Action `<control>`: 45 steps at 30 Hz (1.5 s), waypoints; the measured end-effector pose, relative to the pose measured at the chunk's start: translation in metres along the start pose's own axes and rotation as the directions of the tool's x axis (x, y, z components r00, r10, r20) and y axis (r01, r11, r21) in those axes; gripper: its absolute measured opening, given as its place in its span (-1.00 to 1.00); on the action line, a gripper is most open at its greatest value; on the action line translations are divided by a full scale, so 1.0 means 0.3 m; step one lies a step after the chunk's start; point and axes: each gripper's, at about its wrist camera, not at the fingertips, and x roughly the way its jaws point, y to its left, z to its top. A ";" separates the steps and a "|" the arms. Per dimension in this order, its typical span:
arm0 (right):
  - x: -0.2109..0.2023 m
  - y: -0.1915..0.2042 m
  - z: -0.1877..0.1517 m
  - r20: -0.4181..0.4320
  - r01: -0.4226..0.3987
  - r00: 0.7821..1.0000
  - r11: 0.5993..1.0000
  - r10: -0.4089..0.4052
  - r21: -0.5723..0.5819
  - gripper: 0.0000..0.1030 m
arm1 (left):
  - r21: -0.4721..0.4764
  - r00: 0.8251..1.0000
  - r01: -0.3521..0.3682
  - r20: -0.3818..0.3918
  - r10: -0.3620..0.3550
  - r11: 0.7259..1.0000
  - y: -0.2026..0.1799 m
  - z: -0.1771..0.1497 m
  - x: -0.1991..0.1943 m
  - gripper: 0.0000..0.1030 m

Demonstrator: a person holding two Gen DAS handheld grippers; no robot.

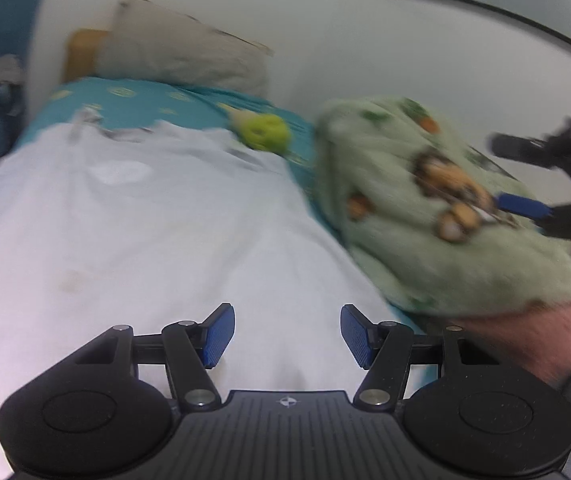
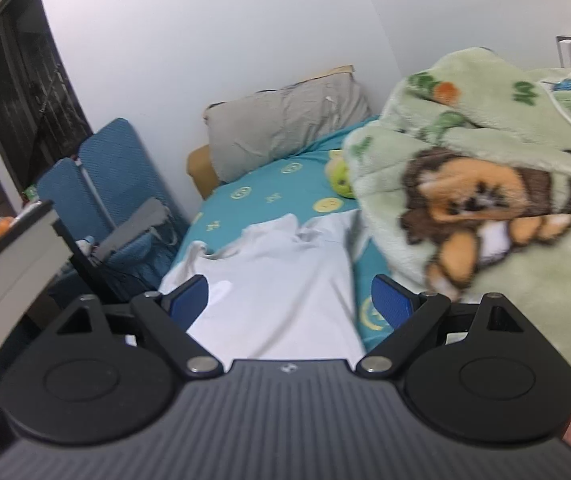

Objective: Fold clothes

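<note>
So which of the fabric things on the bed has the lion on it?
The fluffy green blanket, bunched up by the wall. The white garment lying flat and the grey pillow are both plain.

I see a grey pillow (image 2: 285, 128) leaning on the wall at the head of the teal sheet (image 2: 261, 200), a yellow-green plush toy (image 2: 339, 178) just beside the green lion blanket (image 2: 485, 184), and a blue folded mat (image 2: 105, 168) beside the bed.

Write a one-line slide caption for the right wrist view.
Open right tool above a white garment spread on the teal bed sheet, green lion blanket alongside.
</note>
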 end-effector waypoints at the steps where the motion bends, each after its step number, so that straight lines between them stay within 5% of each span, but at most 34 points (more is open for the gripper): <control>1: 0.004 -0.016 0.004 0.001 0.005 1.000 1.000 -0.005 0.007 0.75 | 0.015 0.999 0.032 -0.027 -0.032 0.999 -0.031 -0.014 0.022 0.17; 9: 0.014 -0.127 0.004 -0.015 -0.014 1.000 0.995 0.015 0.102 0.75 | 0.143 0.961 0.181 -0.238 -0.144 0.973 -0.204 -0.143 0.216 -0.19; 13: 0.023 -0.145 -0.003 -0.031 -0.029 0.999 0.991 0.033 0.127 0.75 | 0.154 0.933 0.225 -0.318 -0.167 0.962 -0.252 -0.184 0.278 -0.94; 19: 0.039 -0.148 -0.004 -0.040 -0.051 0.998 0.990 0.056 0.128 0.75 | 0.092 0.890 0.363 -0.329 -0.316 0.927 -0.345 -0.174 0.309 -1.00; 22: 0.045 -0.149 -0.004 -0.043 -0.048 0.998 0.992 0.053 0.119 0.75 | 0.107 0.890 0.355 -0.341 -0.301 0.929 -0.400 -0.164 0.357 -1.00; 27: 0.046 -0.167 -0.004 -0.050 -0.048 0.997 0.991 0.055 0.128 0.75 | 0.185 0.940 0.260 -0.273 -0.204 0.948 -0.385 -0.137 0.324 -0.92; 31: 0.054 -0.166 0.001 -0.051 -0.061 0.996 0.990 0.068 0.130 0.75 | 0.198 0.976 0.158 -0.183 -0.122 0.967 -0.317 -0.127 0.267 -0.15; 32: 0.056 -0.164 0.001 -0.052 -0.062 0.996 0.990 0.069 0.128 0.75 | 0.206 0.981 0.135 -0.167 -0.101 0.969 -0.303 -0.129 0.260 -0.09; 37: 0.066 -0.152 -0.006 -0.065 -0.064 0.995 0.991 0.071 0.114 0.75 | 0.169 0.974 0.101 -0.217 -0.063 0.980 -0.252 -0.163 0.299 -0.10; 45: 0.079 -0.136 -0.021 -0.089 -0.066 0.993 0.992 0.076 0.107 0.75 | 0.131 0.948 0.176 -0.288 -0.132 0.976 -0.252 -0.194 0.329 -0.36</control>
